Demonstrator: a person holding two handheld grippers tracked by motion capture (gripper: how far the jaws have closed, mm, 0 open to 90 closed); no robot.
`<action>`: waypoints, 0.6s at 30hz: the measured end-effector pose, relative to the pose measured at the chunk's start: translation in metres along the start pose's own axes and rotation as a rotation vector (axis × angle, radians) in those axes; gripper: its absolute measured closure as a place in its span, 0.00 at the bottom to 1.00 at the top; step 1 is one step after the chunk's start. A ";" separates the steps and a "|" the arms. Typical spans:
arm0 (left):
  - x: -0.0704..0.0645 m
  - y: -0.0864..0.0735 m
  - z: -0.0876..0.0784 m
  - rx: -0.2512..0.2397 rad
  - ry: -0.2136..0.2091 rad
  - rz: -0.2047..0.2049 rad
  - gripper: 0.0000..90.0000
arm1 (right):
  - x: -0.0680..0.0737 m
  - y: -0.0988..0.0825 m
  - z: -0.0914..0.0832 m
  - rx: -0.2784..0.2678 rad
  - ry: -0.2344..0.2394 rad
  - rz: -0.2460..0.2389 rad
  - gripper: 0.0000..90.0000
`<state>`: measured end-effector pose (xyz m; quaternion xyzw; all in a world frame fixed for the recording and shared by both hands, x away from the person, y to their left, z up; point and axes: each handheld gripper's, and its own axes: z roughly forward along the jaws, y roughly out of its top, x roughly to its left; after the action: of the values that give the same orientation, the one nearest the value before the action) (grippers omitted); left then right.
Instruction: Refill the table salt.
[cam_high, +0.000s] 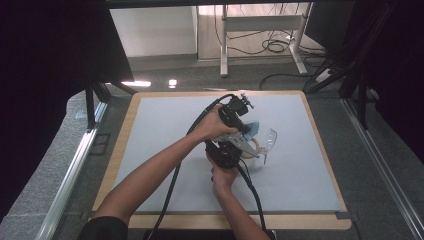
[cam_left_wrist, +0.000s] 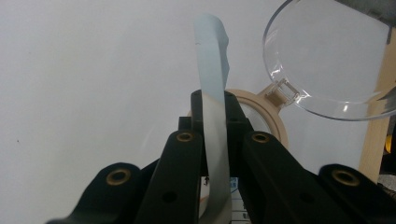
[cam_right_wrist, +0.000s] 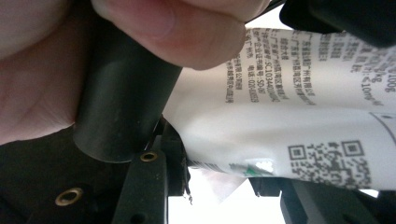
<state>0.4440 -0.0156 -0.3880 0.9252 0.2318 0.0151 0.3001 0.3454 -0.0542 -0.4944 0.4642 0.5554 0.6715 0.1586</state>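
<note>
A white tube (cam_right_wrist: 299, 107) with printed text and a QR code is held between both grippers above the middle of the grey mat (cam_high: 160, 125). My left gripper (cam_left_wrist: 212, 107) is shut on the tube's flat pale blue tail (cam_left_wrist: 212, 60), which stands upright between its jaws. My right gripper (cam_right_wrist: 219, 175) is shut on the tube's white body. In the high view the left gripper (cam_high: 246, 131) sits just above the right gripper (cam_high: 239, 146), almost touching it. Right behind the tube lies a beige ring (cam_left_wrist: 275, 121) with a clear round lid (cam_left_wrist: 322, 56) hinged open.
The mat covers a wooden board (cam_high: 120, 150) with a bare rim all round. A hand (cam_right_wrist: 177, 23) and the left gripper's black handle (cam_right_wrist: 121, 102) crowd close to the right gripper's camera. Cables trail from both grippers toward the near edge.
</note>
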 end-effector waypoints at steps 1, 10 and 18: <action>0.000 0.000 0.000 0.000 -0.001 0.000 0.97 | 0.000 0.000 0.000 0.001 0.001 0.000 0.71; 0.000 0.000 0.001 0.001 -0.004 0.000 0.97 | -0.002 0.000 -0.001 0.002 0.004 -0.005 0.71; 0.000 0.001 0.001 0.003 -0.004 0.002 0.97 | -0.002 0.000 0.000 -0.001 0.006 -0.003 0.71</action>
<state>0.4442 -0.0168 -0.3887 0.9259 0.2305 0.0132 0.2991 0.3460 -0.0559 -0.4957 0.4614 0.5559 0.6731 0.1581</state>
